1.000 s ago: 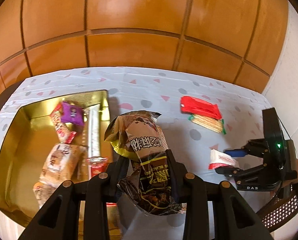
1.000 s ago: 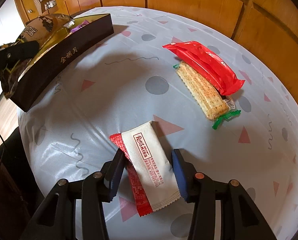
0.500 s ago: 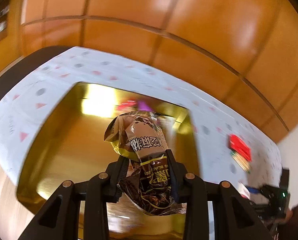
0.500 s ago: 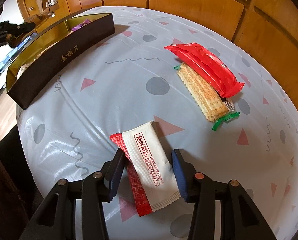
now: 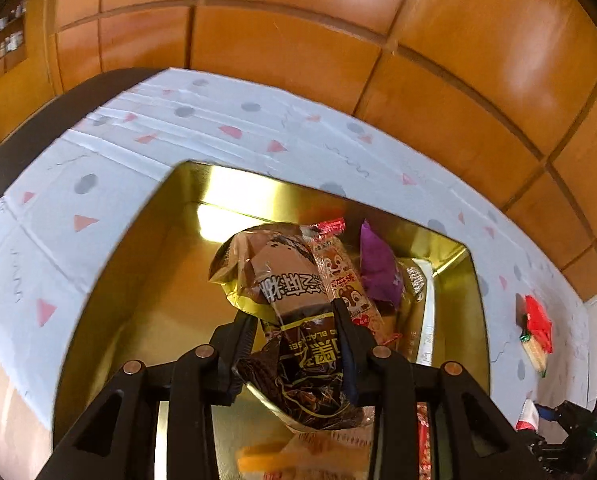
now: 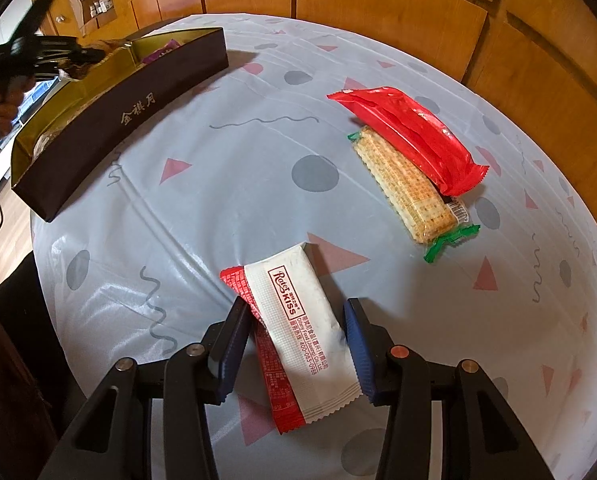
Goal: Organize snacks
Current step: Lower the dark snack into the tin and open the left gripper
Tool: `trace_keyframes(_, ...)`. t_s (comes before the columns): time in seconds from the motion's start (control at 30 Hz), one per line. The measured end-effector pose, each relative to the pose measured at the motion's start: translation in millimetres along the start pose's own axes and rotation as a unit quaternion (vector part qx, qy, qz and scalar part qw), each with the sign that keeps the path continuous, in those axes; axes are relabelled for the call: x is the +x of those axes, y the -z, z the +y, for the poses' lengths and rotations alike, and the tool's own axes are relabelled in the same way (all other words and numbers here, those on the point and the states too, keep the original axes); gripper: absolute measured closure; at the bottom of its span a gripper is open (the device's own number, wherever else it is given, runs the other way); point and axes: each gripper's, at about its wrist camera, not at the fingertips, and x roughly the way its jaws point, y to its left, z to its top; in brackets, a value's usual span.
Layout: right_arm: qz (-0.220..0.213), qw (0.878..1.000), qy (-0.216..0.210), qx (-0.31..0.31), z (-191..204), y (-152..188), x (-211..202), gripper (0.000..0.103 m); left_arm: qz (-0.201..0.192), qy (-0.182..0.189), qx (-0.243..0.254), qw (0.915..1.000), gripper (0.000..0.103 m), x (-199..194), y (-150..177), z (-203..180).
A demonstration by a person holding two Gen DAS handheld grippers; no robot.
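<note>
My left gripper is shut on a brown and gold snack bag and holds it over the gold-lined box. A squirrel-print pack and a purple pack lie in the box beside it. My right gripper is open, its fingers on either side of a white and red wafer pack lying on the tablecloth. The box, dark outside, also shows in the right wrist view, with the left gripper above it.
A red pack lies partly over a clear cracker pack on the dotted tablecloth, far right of the box. Wooden wall panels stand behind the table. The table edge drops off at the left.
My left gripper has carried the brown bag from beside the box to over its inside. My right gripper has stayed around the wafer pack.
</note>
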Motion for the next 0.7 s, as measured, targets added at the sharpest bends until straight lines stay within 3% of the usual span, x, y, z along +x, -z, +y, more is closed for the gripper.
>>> trace_keyframes(0.13, -0.001, 1.0, -0.001, 0.001, -0.4, -0.2, 0.5, 0.055, 0.01, -0.021, 0.002, 0.9997, 0.056, 11.9, -0.7, -1.7)
trace_keyframes(0.23, -0.001, 1.0, 0.0, 0.0, -0.4, 0.0, 0.7, 0.055, 0.009, -0.017, -0.009, 0.9998, 0.056, 10.8, 2.2, 3.3)
trace_keyframes(0.57, -0.003, 1.0, 0.008, -0.001, 0.9, -0.9, 1.1, 0.055, -0.033, -0.055, -0.024, 0.9977, 0.056, -23.0, 23.7, 4.5)
trace_keyframes(0.7, -0.003, 1.0, 0.01, -0.001, 2.7, -0.7, 0.9, 0.055, -0.047, -0.068, 0.013, 0.9965, 0.056, -35.3, 38.2, -9.9)
